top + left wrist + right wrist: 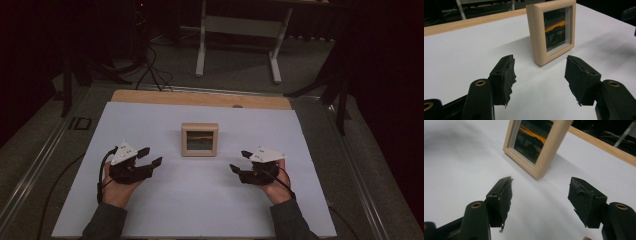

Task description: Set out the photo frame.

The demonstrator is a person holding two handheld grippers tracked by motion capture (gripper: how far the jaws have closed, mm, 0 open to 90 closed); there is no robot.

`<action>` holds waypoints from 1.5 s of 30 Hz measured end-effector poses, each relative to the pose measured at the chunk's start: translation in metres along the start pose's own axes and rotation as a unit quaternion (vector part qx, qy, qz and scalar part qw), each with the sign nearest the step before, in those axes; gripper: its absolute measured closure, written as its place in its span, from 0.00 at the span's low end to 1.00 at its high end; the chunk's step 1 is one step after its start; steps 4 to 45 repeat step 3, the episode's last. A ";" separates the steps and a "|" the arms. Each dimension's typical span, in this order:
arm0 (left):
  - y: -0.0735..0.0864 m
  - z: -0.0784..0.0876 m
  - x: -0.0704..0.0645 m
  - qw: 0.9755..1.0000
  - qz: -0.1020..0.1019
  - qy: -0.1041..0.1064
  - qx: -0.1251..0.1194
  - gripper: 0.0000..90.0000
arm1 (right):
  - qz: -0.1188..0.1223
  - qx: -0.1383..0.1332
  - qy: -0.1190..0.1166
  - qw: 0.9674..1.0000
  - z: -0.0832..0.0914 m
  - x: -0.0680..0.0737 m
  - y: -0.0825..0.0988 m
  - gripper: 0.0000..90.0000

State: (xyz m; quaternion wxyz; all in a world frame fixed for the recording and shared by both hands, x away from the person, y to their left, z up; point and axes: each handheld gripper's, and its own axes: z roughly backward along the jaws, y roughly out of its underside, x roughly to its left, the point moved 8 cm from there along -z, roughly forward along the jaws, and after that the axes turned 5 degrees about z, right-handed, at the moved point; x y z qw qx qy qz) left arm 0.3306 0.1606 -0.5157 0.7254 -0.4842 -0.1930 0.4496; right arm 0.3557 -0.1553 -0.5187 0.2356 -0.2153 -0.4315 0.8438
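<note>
1. A small wooden picture frame [199, 139] is standing upright near the middle of the bench [150, 210], its glass front facing the person. It is holding a dark picture with an orange streak across it.
2. The left tongs [150, 156] are sitting to the frame's left and a little nearer the person, tips pointing up and inward at the frame's left edge. Their jaws are standing apart with nothing between them.
3. The right tongs [239, 161] are mirroring this on the frame's right side, tips pointing inward toward the frame's right edge. Their jaws are likewise spread and gripping nothing.
4. The frame is lying between the two tongs, apart from both. Neither hand is looking clearly nearer; the gaps are appearing about even.
5. The frame is roughly square, so it is showing no strong long axis. Its thin depth is running front to back, and its two side rails are facing the two tongs.
6. Judging from this, the coming move is likely calling for each pair of tongs to close in sideways on a rail.
7. The bench is carrying a plain white sheet, with a strip of bare wood [200, 98] showing along the far edge.
8. The room beyond is lying dim, with cables [150, 70] trailing over grey floor and the white legs of another table [239, 47].
</note>
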 end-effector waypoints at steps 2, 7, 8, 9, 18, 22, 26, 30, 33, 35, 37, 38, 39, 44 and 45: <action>0.005 0.002 0.001 1.000 -0.002 -0.003 0.003 0.45 | -0.006 -0.003 0.004 1.000 0.004 -0.001 0.007 0.39; 0.008 0.003 0.002 1.000 -0.002 -0.007 0.006 0.45 | -0.009 -0.002 0.006 1.000 0.005 -0.001 0.012 0.38; 0.008 0.003 0.002 1.000 -0.002 -0.007 0.006 0.45 | -0.009 -0.002 0.006 1.000 0.005 -0.001 0.012 0.38; 0.008 0.003 0.002 1.000 -0.002 -0.007 0.006 0.45 | -0.009 -0.002 0.006 1.000 0.005 -0.001 0.012 0.38; 0.008 0.003 0.002 1.000 -0.002 -0.007 0.006 0.45 | -0.009 -0.002 0.006 1.000 0.005 -0.001 0.012 0.38; 0.008 0.003 0.002 1.000 -0.002 -0.007 0.006 0.45 | -0.009 -0.002 0.006 1.000 0.005 -0.001 0.012 0.38; 0.008 0.003 0.002 1.000 -0.002 -0.007 0.006 0.45 | -0.009 -0.002 0.006 1.000 0.005 -0.001 0.012 0.38; 0.008 0.003 0.002 1.000 -0.002 -0.007 0.006 0.45 | -0.009 -0.002 0.006 1.000 0.005 -0.001 0.012 0.38; 0.008 0.003 0.002 1.000 -0.002 -0.007 0.006 0.45 | -0.009 -0.002 0.006 1.000 0.005 -0.001 0.012 0.38; 0.008 0.003 0.002 1.000 -0.002 -0.007 0.006 0.45 | -0.009 -0.002 0.006 1.000 0.005 -0.001 0.012 0.38; 0.008 0.003 0.002 1.000 -0.002 -0.007 0.006 0.45 | -0.009 -0.002 0.006 1.000 0.005 -0.001 0.012 0.38; 0.008 0.003 0.002 1.000 -0.002 -0.007 0.006 0.45 | -0.009 -0.002 0.006 1.000 0.005 -0.001 0.012 0.38; 0.008 0.003 0.002 1.000 -0.002 -0.007 0.006 0.45 | -0.009 -0.002 0.006 1.000 0.005 -0.001 0.012 0.38; 0.008 0.003 0.002 1.000 -0.002 -0.007 0.006 0.45 | -0.009 -0.002 0.006 1.000 0.005 -0.001 0.012 0.38; 0.008 0.003 0.002 1.000 -0.002 -0.007 0.006 0.45 | -0.009 -0.002 0.006 1.000 0.005 -0.001 0.012 0.38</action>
